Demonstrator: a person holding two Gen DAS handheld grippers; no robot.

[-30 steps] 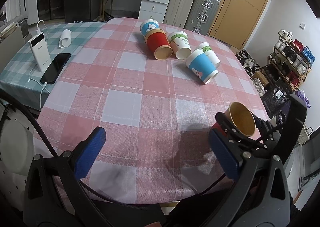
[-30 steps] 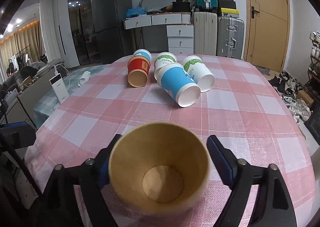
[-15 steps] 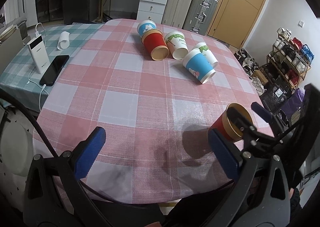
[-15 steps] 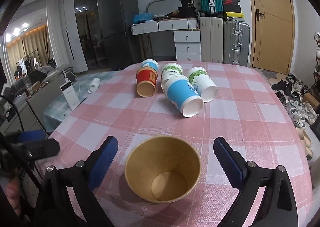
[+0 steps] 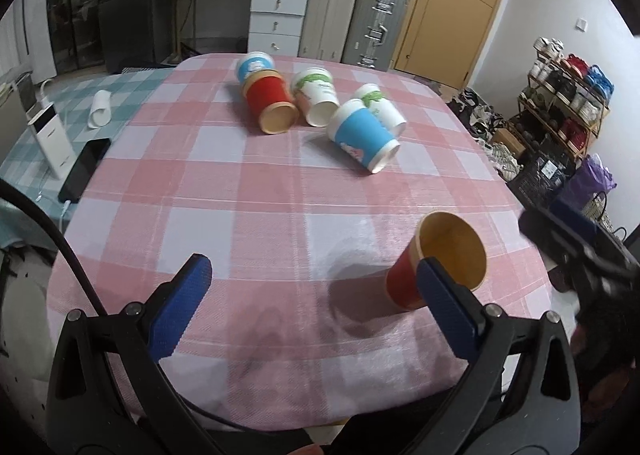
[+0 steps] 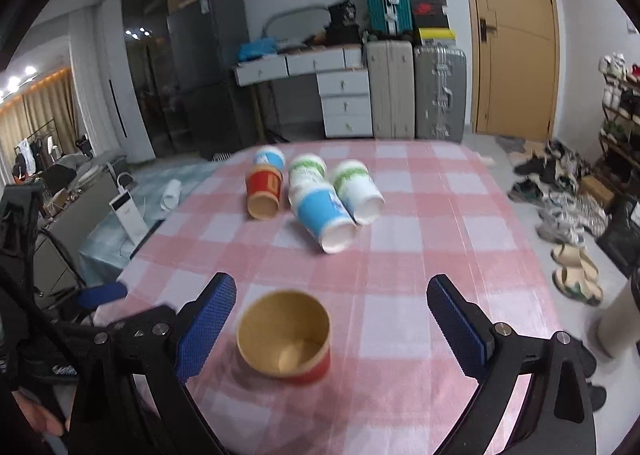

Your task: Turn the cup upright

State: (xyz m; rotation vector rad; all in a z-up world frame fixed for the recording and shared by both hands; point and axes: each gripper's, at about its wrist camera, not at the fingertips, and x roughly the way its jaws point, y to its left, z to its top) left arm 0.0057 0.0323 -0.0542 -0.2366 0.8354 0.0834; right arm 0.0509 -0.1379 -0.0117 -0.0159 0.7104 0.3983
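A red paper cup (image 5: 438, 261) stands upright near the front right of the pink checked table (image 5: 248, 191); in the right wrist view the red cup (image 6: 286, 337) stands free just in front of my fingers. My right gripper (image 6: 332, 319) is open and empty above and behind it. My left gripper (image 5: 312, 305) is open and empty over the table's front edge. Several cups lie on their sides at the far end: a red cup (image 5: 270, 105), a blue cup (image 5: 362, 137) and white-and-green cups (image 5: 316, 95).
A power bank (image 5: 50, 141), a phone (image 5: 84, 171) and a white roll (image 5: 100, 109) lie on the green checked cloth at the left. Drawers, suitcases and a door stand beyond the table. A shoe rack (image 5: 568, 103) is at the right.
My right gripper opened, let go of the red cup, and pulled up and back. The cup now stands upright on the table. The left gripper stayed open.
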